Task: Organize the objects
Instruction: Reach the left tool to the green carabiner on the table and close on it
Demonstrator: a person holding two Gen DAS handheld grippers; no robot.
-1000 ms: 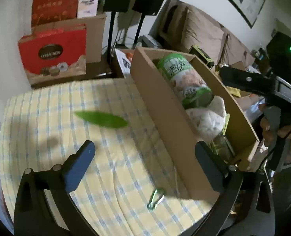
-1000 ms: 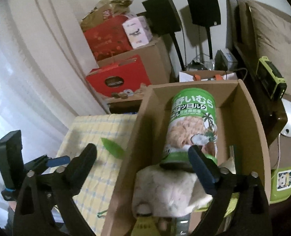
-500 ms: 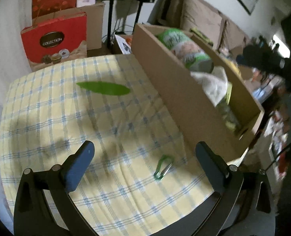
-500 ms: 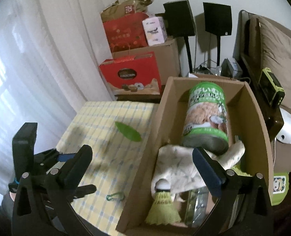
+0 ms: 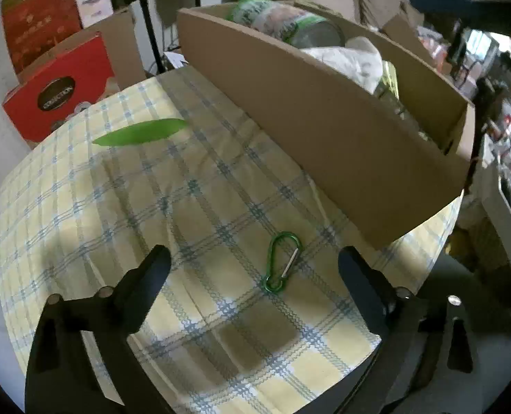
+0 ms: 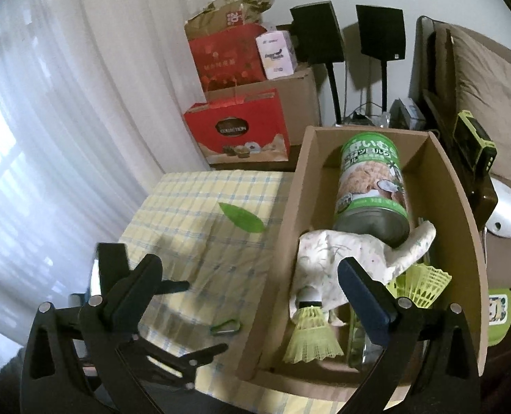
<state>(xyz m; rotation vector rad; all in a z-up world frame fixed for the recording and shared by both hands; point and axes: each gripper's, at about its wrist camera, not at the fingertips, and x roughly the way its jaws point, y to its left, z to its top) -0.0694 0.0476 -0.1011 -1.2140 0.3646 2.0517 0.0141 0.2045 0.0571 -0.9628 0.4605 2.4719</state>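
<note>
A green carabiner (image 5: 282,262) lies on the yellow checked tablecloth (image 5: 117,207), near the front corner of a cardboard box (image 5: 324,131). My left gripper (image 5: 253,258) hangs just above the cloth. Its jaws are closing, with the carabiner between the fingers and untouched. A green leaf (image 5: 141,131) lies farther back on the cloth. My right gripper (image 6: 250,269) is open and empty over the box's left wall (image 6: 276,241). The box holds a green-labelled can (image 6: 372,186), a white cloth (image 6: 341,255) and yellow shuttlecocks (image 6: 310,338). The right wrist view also shows the left gripper (image 6: 207,315) around the carabiner (image 6: 226,326).
Red gift boxes (image 6: 238,131) and brown cartons (image 6: 300,100) are stacked behind the table. Two black speakers on stands (image 6: 317,34) stand by the wall. A sofa with cushions (image 6: 486,79) is on the right and a white curtain (image 6: 48,120) on the left.
My left gripper has sunk toward the cloth and rolled, so the carabiner now lies between its fingers. My right gripper has drawn back from the box, which shows more of its contents.
</note>
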